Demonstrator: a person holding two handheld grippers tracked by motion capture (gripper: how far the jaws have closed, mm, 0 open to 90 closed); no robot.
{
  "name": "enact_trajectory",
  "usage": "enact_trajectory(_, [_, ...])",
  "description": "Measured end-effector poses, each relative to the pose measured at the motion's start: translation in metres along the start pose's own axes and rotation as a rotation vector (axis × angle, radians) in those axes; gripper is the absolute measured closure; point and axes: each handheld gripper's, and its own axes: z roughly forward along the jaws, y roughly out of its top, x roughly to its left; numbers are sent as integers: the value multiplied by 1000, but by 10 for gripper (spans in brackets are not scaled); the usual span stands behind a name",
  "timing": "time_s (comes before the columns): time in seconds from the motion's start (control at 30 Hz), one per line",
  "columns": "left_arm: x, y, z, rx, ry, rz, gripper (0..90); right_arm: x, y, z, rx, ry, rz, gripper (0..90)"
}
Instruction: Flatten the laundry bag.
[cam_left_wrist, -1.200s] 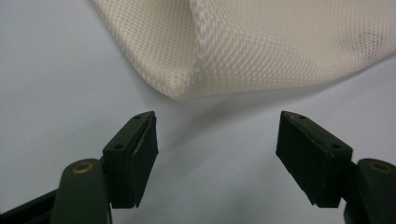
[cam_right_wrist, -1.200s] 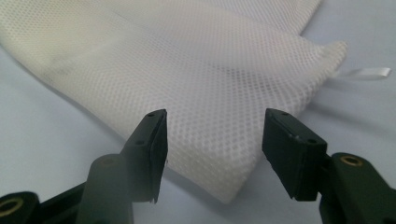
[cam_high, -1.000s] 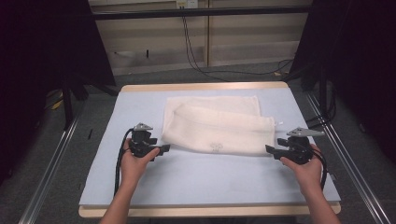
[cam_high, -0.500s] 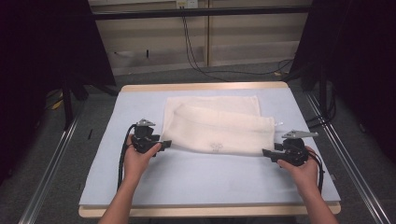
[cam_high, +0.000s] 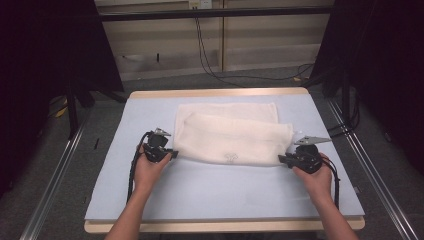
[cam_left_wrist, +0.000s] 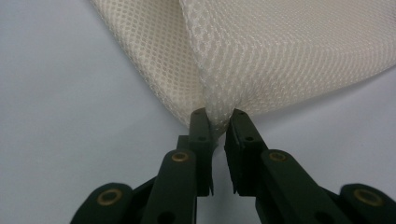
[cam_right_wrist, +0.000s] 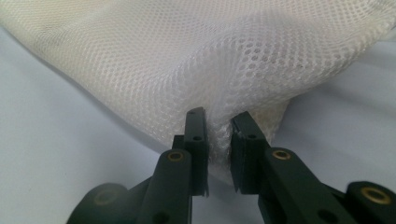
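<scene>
Mesh cloth (cam_high: 232, 137) corners pinched in left gripper (cam_high: 172, 154) and right gripper (cam_high: 283, 159).

Both forearms come in from the near edge, angled slightly outward, hands low over the tabletop. Left hand (cam_high: 150, 167) wraps the left claw (cam_high: 170, 153), jaws pointing right and inward; in the left gripper view its jaws stand nearly closed, pinching a bunched bit of mesh fabric (cam_left_wrist: 280, 56) between the tips. Right hand (cam_high: 316, 177) grips the right claw (cam_high: 283, 159), jaws pointing left; right gripper view shows them clamped on mesh too. Cables trail back along both wrists.
</scene>
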Motion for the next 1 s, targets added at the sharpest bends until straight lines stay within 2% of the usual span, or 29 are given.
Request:
enact_trajectory(0.1, [5,-1,-2,4,26,-12,837,2,8,6,-6,-1,-15,792])
enact_trajectory(0.13, [7,-2,-2,-8,37,-29,838,3,11,9,-3,-5,-22,793])
enact_trajectory(0.23, [17,-4,-2,-12,68,-30,838,6,21,19,-8,-16,-41,792])
enact_trajectory(0.33, [24,-6,0,-10,63,-54,838,8,27,27,-4,-12,-37,788])
enact_trajectory(0.43, [25,-7,1,-9,52,-70,836,8,26,26,-9,-8,-37,751])
enact_trajectory(0.5, [27,-7,-2,-17,32,-89,806,7,24,23,-19,-13,-7,629])
enact_trajectory(0.57, [27,-6,-6,-30,13,-107,743,5,23,20,-27,-3,30,557])
enact_trajectory(0.6, [27,-4,-8,-37,9,-112,711,4,24,19,-37,6,52,530])
enact_trajectory(0.67, [27,0,-12,-49,5,-94,623,2,25,18,-61,25,110,491])
enact_trajectory(0.7, [25,2,-12,-72,-17,-128,559,1,26,17,-71,25,129,480])
enact_trajectory(0.77, [26,8,-15,-58,-21,-120,502,0,29,18,-81,37,148,441])
enact_trajectory(0.83, [25,13,-14,-89,-15,-136,447,0,31,19,-88,40,177,423])
enact_trajectory(0.9, [27,19,-12,-82,-6,-129,423,-3,33,20,-91,26,216,424])
enact_trajectory(0.97, [27,23,-10,-65,-3,-120,447,-7,36,22,-104,10,246,428])
enact_trajectory(1.0, [26,23,-8,-78,-6,-125,492,-8,37,23,-103,-5,254,435])
